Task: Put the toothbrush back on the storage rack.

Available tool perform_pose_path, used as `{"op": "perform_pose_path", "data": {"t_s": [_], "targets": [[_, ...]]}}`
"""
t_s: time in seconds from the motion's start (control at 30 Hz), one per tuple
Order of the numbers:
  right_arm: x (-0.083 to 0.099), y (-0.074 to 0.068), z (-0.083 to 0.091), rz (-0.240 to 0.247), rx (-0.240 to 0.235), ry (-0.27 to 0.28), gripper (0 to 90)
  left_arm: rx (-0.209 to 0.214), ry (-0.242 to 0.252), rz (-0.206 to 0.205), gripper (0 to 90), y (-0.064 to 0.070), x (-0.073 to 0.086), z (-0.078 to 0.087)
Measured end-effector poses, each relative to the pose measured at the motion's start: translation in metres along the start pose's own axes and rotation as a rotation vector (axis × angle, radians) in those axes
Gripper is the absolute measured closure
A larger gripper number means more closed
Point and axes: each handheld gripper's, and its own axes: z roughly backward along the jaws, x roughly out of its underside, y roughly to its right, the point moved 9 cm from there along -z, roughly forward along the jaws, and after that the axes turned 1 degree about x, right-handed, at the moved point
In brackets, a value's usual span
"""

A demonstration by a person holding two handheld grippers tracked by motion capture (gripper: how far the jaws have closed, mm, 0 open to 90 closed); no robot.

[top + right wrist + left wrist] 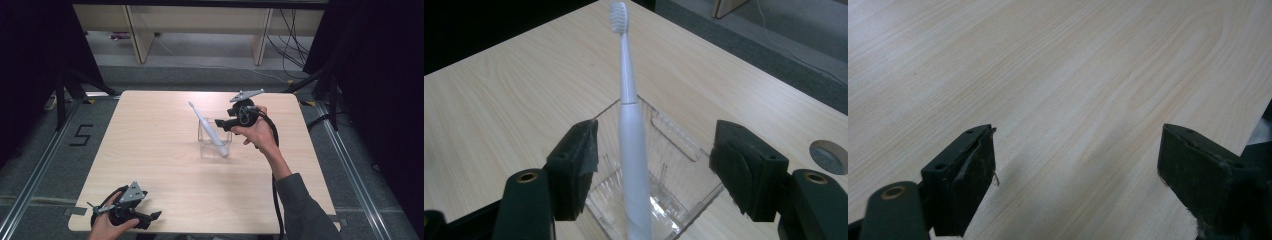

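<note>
A white electric toothbrush [209, 130] [630, 150] stands tilted inside a clear square plastic box [214, 142] [669, 155] near the middle of the wooden table, brush head up and leaning toward the far left. My right gripper [223, 125] [654, 165] hovers just right of the box, open, jaws wide on either side of the toothbrush handle without touching it. My left gripper [150, 218] [1078, 170] rests low at the table's near left edge, open, with bare tabletop between its jaws.
The light wooden table [150, 145] has a small round grommet [828, 156] near its edge. Beyond the table are grey floor, wooden furniture legs [140, 35], black stands and cables [295, 45].
</note>
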Motion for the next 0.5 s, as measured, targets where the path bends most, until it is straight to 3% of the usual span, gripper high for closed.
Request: {"op": "perform_pose_path", "data": {"t_s": [0.03,0.07,0.27,0.37,0.5], "targets": [[-0.001,0.001,0.0,-0.006,0.004,0.016,35.6,0.001,0.001,0.001,15.2,0.0,0.0,0.0],[-0.001,0.003,0.001,0.017,0.012,0.023,35.5,0.002,0.002,0.001,15.1,0.0,0.0,0.0],[0.003,0.008,0.009,-0.021,0.006,0.031,35.0,-0.001,0.0,0.005,15.1,0.0,0.001,0.0],[0.006,0.014,0.014,0.0,0.016,0.034,35.0,0.005,0.003,0.005,15.1,0.001,0.0,0.0],[0.011,0.017,0.019,-0.041,0.015,0.036,34.2,0.004,0.007,0.007,15.1,0.001,0.0,0.0]]}}
